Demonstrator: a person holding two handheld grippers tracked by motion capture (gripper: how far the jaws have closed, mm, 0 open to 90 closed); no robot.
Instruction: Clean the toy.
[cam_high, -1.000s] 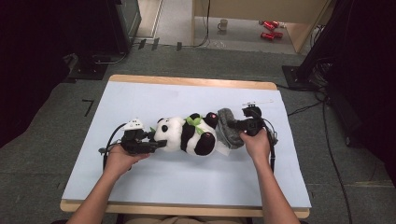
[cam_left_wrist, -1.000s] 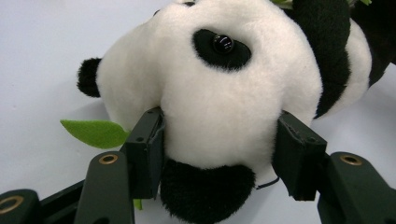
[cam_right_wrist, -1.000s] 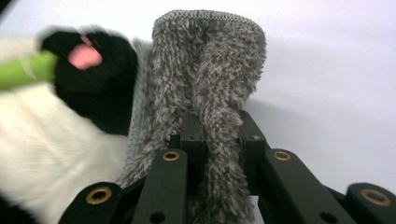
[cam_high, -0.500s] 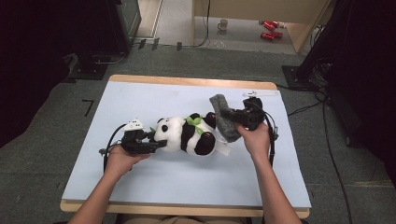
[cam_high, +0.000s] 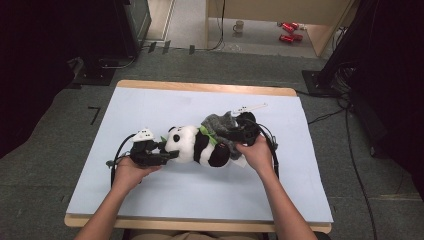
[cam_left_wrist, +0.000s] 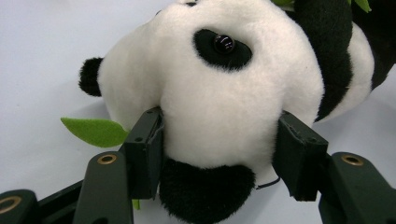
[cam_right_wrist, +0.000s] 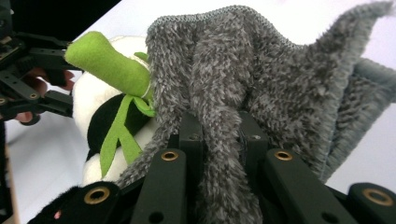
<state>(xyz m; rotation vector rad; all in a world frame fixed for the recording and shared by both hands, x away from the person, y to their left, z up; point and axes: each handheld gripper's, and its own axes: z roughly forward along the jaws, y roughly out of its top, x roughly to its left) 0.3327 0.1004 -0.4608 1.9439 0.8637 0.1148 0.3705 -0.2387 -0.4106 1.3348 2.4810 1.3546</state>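
On blue table (cam_high: 150, 105), fuzzy black-white panda (cam_high: 197, 145), grey cloth (cam_high: 220, 122) over belly

hidden: panda (cam_high: 197, 145) legs under grey cloth (cam_high: 220, 125) | cut off: forearms at bottom edge, high view

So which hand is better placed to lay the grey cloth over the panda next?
Right. The right gripper is already shut on the grey cloth, beside the panda's body. The left gripper is clamped on the panda's head, steadying the panda.
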